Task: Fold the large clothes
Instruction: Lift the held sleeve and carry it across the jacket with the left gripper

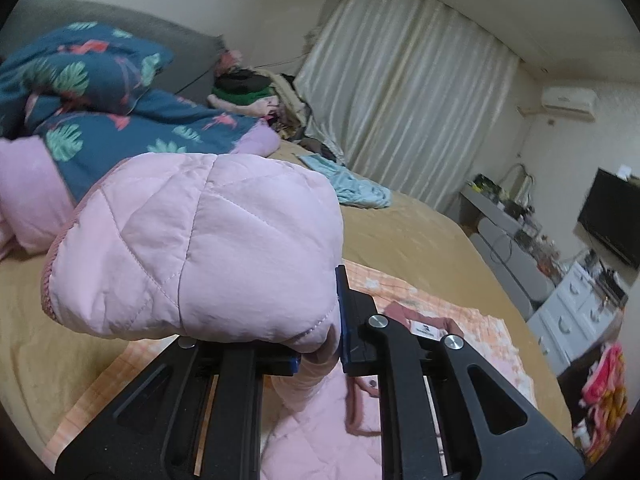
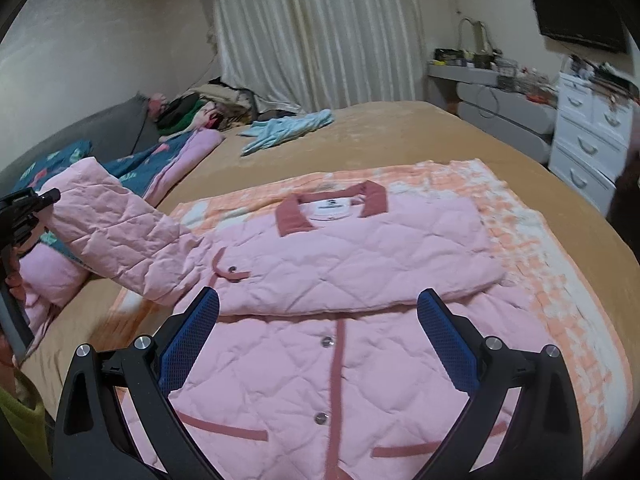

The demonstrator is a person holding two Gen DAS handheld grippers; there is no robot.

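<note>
Left gripper (image 1: 320, 344) half-hidden behind sleeve (image 1: 192, 248)

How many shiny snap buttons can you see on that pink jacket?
3. One sits on the strap tab near the chest, and two lie along the front placket, an upper one and a lower one. The folded-over sleeve may hide more.
</note>
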